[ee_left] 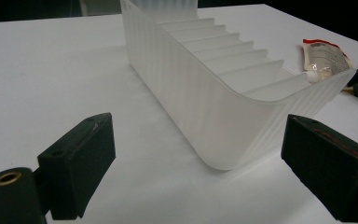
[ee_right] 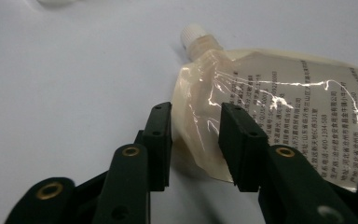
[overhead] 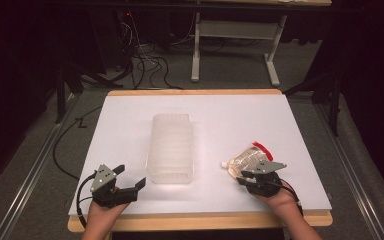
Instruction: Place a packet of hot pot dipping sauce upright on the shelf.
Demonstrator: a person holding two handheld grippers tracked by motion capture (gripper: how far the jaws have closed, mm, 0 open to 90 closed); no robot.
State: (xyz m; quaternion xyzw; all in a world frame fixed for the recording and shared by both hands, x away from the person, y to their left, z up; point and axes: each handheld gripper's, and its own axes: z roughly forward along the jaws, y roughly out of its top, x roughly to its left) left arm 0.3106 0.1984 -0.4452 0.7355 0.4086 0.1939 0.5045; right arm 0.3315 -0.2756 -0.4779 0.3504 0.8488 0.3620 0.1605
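Note:
A clear spouted pouch [overhead: 250, 159] of pale liquid, with a red top edge and a white cap, lies flat on the white table at the right. My right gripper [overhead: 247, 176] is at its near end. In the right gripper view the jaws of that gripper [ee_right: 196, 112] are drawn in on the creased corner of the pouch [ee_right: 284, 107] just below the spout. My left gripper [overhead: 131, 175] rests at the front left, open wide and holding nothing. Ahead of the left gripper [ee_left: 196, 140] stands the near corner of a translucent ribbed tray [ee_left: 205, 102].
The translucent tray [overhead: 171, 147] stands lengthwise at the table's middle, divided by several cross ribs, with nothing in it. The white table top [overhead: 130, 120] has wooden edges. Beyond it are cables and a desk frame [overhead: 196, 55] on the floor.

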